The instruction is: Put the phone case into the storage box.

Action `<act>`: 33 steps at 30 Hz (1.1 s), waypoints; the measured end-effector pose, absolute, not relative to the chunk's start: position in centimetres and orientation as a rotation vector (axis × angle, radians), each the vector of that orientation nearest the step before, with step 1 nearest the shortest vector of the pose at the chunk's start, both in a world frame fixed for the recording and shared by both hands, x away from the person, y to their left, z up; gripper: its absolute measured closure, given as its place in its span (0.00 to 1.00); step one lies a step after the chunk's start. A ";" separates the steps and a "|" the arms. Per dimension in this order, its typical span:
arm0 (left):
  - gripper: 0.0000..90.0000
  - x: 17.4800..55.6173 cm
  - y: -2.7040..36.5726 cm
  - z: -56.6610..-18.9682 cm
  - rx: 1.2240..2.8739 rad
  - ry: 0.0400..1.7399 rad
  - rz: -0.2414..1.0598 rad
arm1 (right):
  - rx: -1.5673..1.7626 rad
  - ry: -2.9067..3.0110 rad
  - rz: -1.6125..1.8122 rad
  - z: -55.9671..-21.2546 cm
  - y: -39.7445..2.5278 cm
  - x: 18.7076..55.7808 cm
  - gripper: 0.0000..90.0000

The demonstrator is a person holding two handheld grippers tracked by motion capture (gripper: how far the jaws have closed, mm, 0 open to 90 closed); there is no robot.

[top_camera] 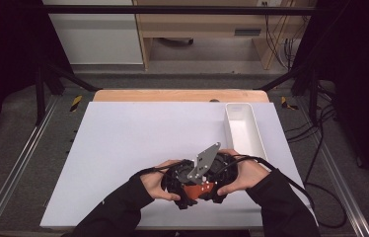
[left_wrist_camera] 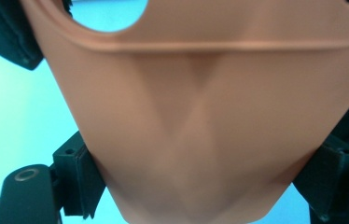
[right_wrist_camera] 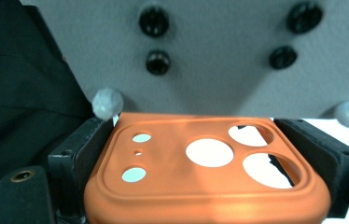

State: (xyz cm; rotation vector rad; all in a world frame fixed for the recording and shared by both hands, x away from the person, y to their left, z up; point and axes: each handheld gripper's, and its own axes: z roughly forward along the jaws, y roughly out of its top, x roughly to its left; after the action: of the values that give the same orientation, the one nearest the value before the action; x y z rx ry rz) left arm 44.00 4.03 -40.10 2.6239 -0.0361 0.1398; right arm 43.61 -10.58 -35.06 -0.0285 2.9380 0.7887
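An orange phone case (top_camera: 198, 190) with round camera cut-outs is held between both grippers just above the table's front middle. My left gripper (top_camera: 178, 184) is shut on one end of the case (left_wrist_camera: 200, 130), whose smooth back sits between the black jaws. My right gripper (top_camera: 220, 177) is shut on the camera end of the case (right_wrist_camera: 163, 196), with a jaw pressed against each side. A grey three-cornered plate (right_wrist_camera: 219, 56) hangs close above the case in the right gripper view and shows between the hands (top_camera: 205, 163) in the high view.
A long white tray (top_camera: 244, 129) stands at the right of the white table top (top_camera: 123, 148), just beyond the right hand. Black cables trail from the grippers off the right side. Metal rails run along both table sides.
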 end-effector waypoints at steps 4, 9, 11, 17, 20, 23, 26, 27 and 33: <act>0.17 44.1 4.2 -39.9 2.620 -0.039 0.142 | -0.020 2.922 0.813 -35.0 -10.7 43.6 0.16; 0.17 44.3 4.5 -39.9 2.601 -0.018 0.143 | -0.027 2.896 0.840 -34.8 -10.9 43.5 0.08; 0.17 44.3 4.7 -39.9 2.595 -0.011 0.136 | -0.027 2.871 0.835 -34.7 -11.0 43.4 0.04; 0.17 44.5 5.4 -40.0 2.581 0.000 0.135 | 0.009 2.845 0.872 -34.2 -11.5 43.4 0.03; 0.17 44.5 5.7 -40.0 2.575 0.008 0.139 | 0.043 2.822 0.915 -33.8 -12.1 43.4 0.02; 0.17 44.6 6.1 -40.1 2.560 0.013 0.129 | 0.066 2.799 0.954 -33.8 -12.7 43.4 0.01; 0.17 44.6 6.5 -40.3 2.548 0.022 0.131 | 0.097 2.774 0.999 -33.9 -13.3 43.4 0.01; 0.17 44.7 6.7 -40.4 2.539 0.026 0.127 | 0.113 2.762 1.040 -34.0 -13.6 43.3 0.01; 0.17 44.8 7.2 -40.7 2.501 0.044 0.124 | 0.126 2.728 1.112 -34.5 -14.4 43.4 0.01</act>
State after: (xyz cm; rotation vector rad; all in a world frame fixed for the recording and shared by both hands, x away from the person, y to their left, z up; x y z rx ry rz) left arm 44.78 7.17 -40.69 2.5007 0.0437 0.1239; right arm 43.36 -14.36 -34.55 0.1259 2.7279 1.1116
